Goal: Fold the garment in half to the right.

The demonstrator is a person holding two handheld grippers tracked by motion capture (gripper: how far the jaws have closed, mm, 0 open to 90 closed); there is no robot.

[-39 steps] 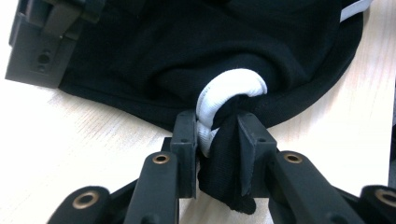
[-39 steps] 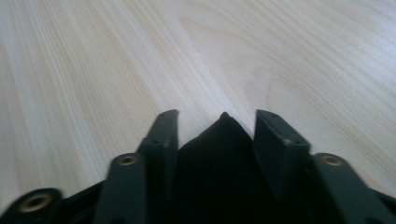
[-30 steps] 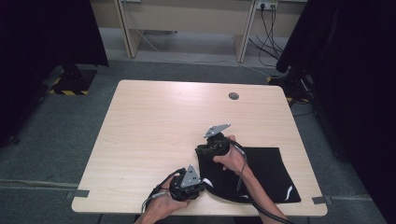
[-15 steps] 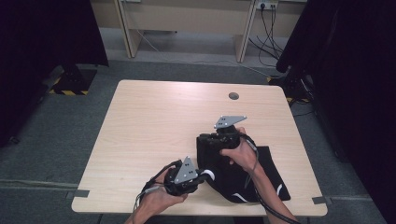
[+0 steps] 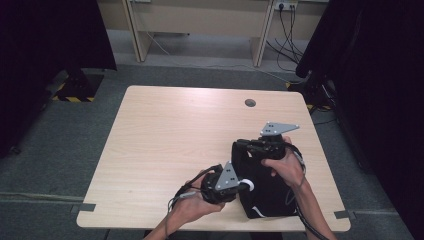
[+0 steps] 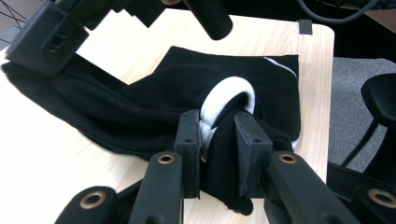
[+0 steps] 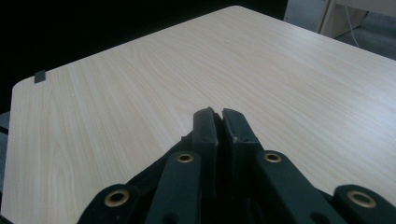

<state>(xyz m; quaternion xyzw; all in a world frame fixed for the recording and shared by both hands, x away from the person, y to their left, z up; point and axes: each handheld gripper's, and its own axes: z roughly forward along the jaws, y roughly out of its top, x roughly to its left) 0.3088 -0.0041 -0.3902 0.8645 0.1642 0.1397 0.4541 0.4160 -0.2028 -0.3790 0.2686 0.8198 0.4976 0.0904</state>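
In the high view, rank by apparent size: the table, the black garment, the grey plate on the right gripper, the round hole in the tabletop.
1. table
2. black garment
3. grey plate; it sits raised toward the camera, so it looks somewhat bigger
4. round hole

Lab-like recording room: bare wooden table (image 5: 165, 140), black curtains (image 5: 45, 35), wall sockets (image 5: 284, 6), taped floor (image 5: 70, 95).

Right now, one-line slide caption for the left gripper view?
Left hand-held gripper clamps a black garment by its white-trimmed fold, lifted over the table.
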